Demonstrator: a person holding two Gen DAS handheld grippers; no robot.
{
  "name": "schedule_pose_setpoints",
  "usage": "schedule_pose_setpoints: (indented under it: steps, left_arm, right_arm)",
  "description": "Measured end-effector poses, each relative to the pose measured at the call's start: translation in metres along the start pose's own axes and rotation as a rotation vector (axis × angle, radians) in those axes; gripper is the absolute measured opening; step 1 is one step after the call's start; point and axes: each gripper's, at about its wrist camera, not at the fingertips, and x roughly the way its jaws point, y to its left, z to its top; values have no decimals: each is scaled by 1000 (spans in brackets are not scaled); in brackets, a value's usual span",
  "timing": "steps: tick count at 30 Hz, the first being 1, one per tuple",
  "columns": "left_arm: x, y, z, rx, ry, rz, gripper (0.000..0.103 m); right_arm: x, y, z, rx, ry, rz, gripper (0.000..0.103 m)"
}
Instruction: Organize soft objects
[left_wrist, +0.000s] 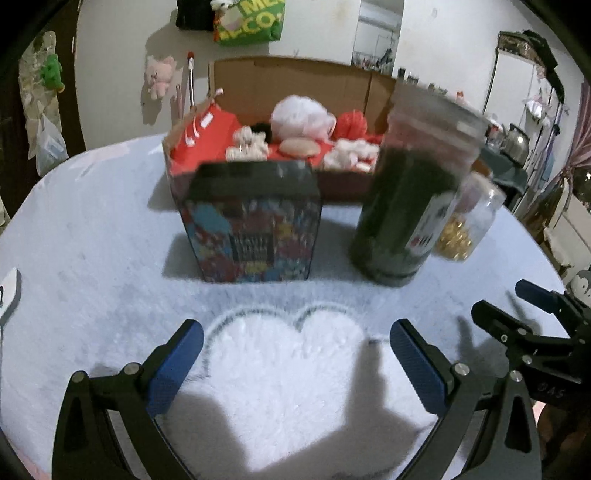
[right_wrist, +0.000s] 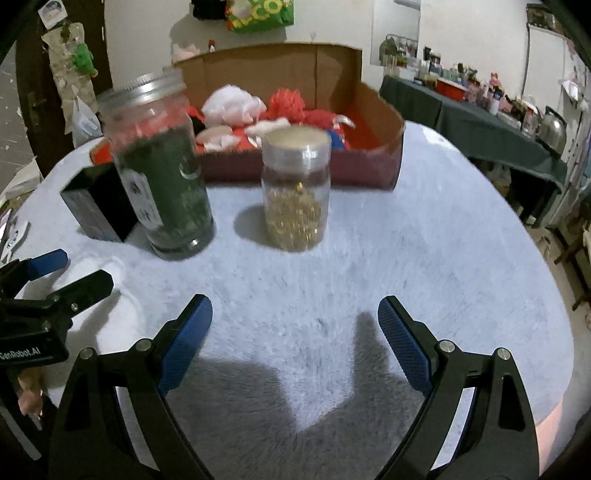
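Left wrist view shows us the fluffy pale-blue tabletop (left_wrist: 92, 229), with the cardboard box (left_wrist: 295, 79) of soft objects (left_wrist: 301, 116) at its far edge. Between us and the box stand a colourful square tin (left_wrist: 255, 221), a tall dark-filled jar (left_wrist: 410, 199) and, just behind it, a small jar of gold bits (right_wrist: 295, 192). We hold the left gripper (left_wrist: 295, 350) spread wide over a white heart patch (left_wrist: 280, 369), nothing between its pads. Our right gripper (right_wrist: 295, 332) is likewise spread and empty near the front edge.
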Motion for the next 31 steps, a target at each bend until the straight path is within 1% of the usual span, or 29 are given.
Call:
schedule_pose_setpoints:
  steps: [4, 6, 13, 31]
  left_arm:
    - [3, -3, -3, 13, -1, 38, 103]
    - [6, -3, -3, 8, 11, 57, 103]
    - [9, -4, -2, 18, 19, 81, 103]
    - [10, -3, -1, 17, 20, 85, 103]
  right_arm:
    - [9, -6, -4, 21, 22, -7, 92]
    - [11, -8, -4, 27, 24, -11, 92]
    - [14, -8, -3, 22, 11, -29, 96]
    - [15, -8, -3, 24, 3, -30, 97]
